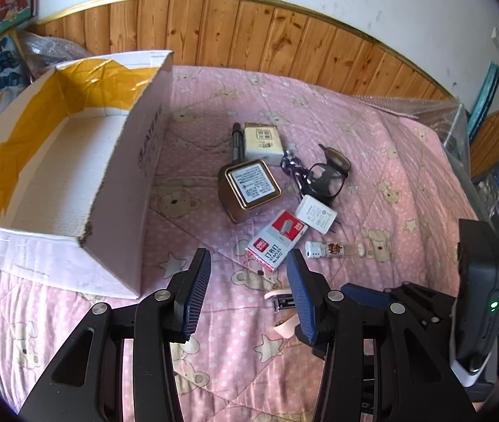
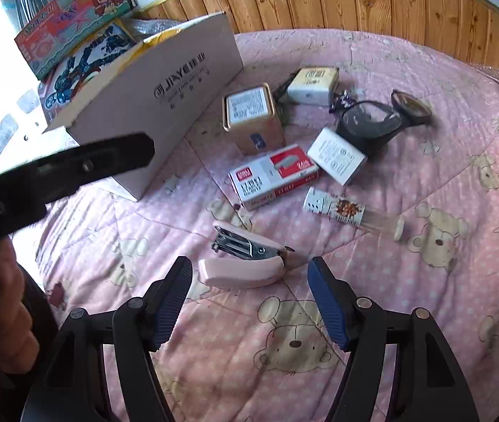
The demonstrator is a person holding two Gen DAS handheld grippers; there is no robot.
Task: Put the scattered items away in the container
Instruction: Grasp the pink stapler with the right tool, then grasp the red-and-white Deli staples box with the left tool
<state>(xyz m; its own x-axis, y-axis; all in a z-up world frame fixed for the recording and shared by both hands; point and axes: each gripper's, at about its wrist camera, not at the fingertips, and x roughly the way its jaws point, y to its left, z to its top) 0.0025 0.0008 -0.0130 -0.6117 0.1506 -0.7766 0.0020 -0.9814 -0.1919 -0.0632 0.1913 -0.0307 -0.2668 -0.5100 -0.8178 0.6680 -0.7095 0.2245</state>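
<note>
An open white cardboard box (image 1: 73, 190) with yellow lining stands on the pink quilt at the left; it looks empty. Scattered beside it lie a gold tin (image 1: 249, 186), a cream packet (image 1: 263, 140), a dark pen (image 1: 237, 144), glasses (image 1: 326, 172), a white charger (image 1: 316, 214), a red-and-white staples box (image 1: 276, 241), a small glass tube (image 1: 334, 249) and a pink stapler (image 2: 246, 260). My left gripper (image 1: 249, 263) hovers open just short of the staples box. My right gripper (image 2: 249, 267) stands open with the stapler just ahead of its fingertips, not touching.
Colourful toy boxes (image 2: 73, 28) lean behind the cardboard box (image 2: 165, 98). A wooden panelled wall (image 1: 249, 35) borders the bed. The other gripper's arm (image 2: 56, 172) and a hand (image 2: 0, 316) cross the left of the right wrist view. Clear plastic (image 1: 449, 123) lies at the far right.
</note>
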